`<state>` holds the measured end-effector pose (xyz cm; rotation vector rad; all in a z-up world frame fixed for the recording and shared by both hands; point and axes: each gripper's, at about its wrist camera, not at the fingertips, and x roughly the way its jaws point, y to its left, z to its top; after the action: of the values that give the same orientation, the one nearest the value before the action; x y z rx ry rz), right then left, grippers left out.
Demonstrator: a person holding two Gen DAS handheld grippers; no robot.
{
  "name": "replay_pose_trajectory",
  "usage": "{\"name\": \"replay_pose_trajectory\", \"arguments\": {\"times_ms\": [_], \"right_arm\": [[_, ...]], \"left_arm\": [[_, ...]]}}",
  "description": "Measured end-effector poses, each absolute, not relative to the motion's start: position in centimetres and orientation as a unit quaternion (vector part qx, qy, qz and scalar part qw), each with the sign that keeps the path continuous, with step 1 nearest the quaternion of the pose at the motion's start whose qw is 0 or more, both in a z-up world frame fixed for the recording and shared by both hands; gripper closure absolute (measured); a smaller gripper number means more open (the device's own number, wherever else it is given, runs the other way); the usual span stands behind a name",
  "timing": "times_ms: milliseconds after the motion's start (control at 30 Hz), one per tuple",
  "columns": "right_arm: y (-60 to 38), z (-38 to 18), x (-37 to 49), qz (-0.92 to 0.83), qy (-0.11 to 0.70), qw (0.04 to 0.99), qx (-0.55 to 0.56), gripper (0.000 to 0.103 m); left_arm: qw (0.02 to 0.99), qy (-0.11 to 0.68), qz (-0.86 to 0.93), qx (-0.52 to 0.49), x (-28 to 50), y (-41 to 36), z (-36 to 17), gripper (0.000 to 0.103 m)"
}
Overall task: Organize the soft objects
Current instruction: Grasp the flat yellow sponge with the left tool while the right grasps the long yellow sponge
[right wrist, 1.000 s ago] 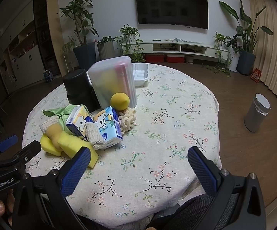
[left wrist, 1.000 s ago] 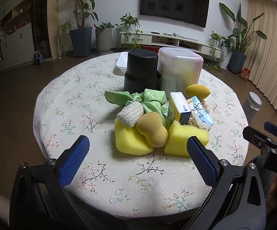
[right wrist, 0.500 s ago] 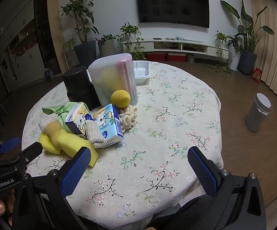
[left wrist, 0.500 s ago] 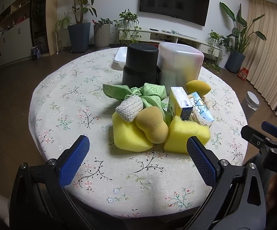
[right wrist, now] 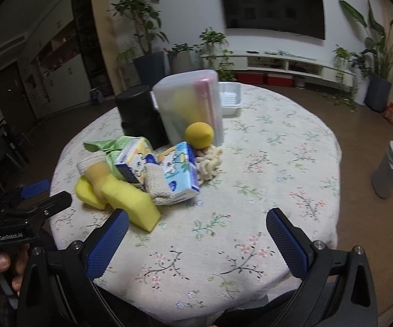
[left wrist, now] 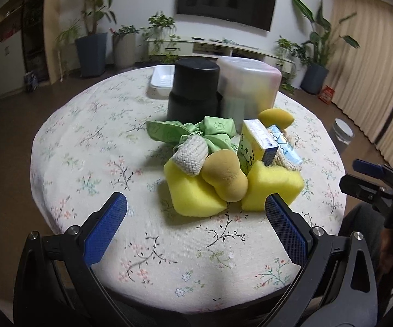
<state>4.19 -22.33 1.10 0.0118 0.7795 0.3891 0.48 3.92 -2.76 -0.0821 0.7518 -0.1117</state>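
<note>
A pile of soft things lies mid-table: two yellow sponges [left wrist: 193, 193] [left wrist: 274, 185], a tan gourd-shaped sponge [left wrist: 226, 174], a knitted beige pad [left wrist: 192, 154], a green cloth pouch [left wrist: 212, 130], two tissue packs [left wrist: 256, 141] [right wrist: 181, 169], a yellow egg sponge [right wrist: 199, 135] and a cream scrunchie [right wrist: 210, 160]. Behind stand a black container [left wrist: 193, 90] and a translucent lidded box [left wrist: 246, 87]. My left gripper [left wrist: 195, 222] is open and empty just before the sponges. My right gripper [right wrist: 196, 238] is open and empty, right of the pile over bare cloth.
The round table has a floral cloth [left wrist: 93, 136]. A white tray [left wrist: 162, 80] sits at the far edge. A grey bin [right wrist: 391, 173] stands on the floor to the right. Potted plants and a TV shelf line the far wall.
Both grippers have moved forward toward the pile; the sponges now sit closer to the left fingers. Both stay open and nothing on the table has moved.
</note>
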Motion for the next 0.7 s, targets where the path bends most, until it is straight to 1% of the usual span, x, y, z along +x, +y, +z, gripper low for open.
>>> {"name": "replay_pose_trajectory", "arguments": {"times_ms": [133,300,433,500,567,700], "right_arm": [[-21.3,0.5,4.9,0.226,0.393,0.891,0.022,0.000],[-17.9,-0.1,5.0,0.287,0.403,0.869,-0.002,0.001],[-15.8,-1.1,5.6,0.308,0.411,0.858,-0.018,0.003],[-15.4,-2.0,6.3,0.308,0.425,0.852,-0.008,0.009],[-15.0,-2.8,6.9,0.309,0.441,0.843,0.003,0.014],[-14.0,-4.0,7.4,0.310,0.462,0.831,0.000,0.015]], "left_arm": [[0.918,0.389,-0.065,-0.045,1.4,4.2,-3.4,0.000],[0.908,0.413,-0.051,-0.052,2.2,6.5,-3.3,0.000],[0.905,0.412,-0.064,-0.082,2.4,8.7,-3.1,0.000],[0.899,0.419,-0.078,-0.101,2.5,9.2,-3.6,0.000],[0.895,0.426,-0.081,-0.103,2.7,9.3,-3.9,0.000],[0.893,0.428,-0.093,-0.101,2.9,9.0,-4.0,0.000]]}}
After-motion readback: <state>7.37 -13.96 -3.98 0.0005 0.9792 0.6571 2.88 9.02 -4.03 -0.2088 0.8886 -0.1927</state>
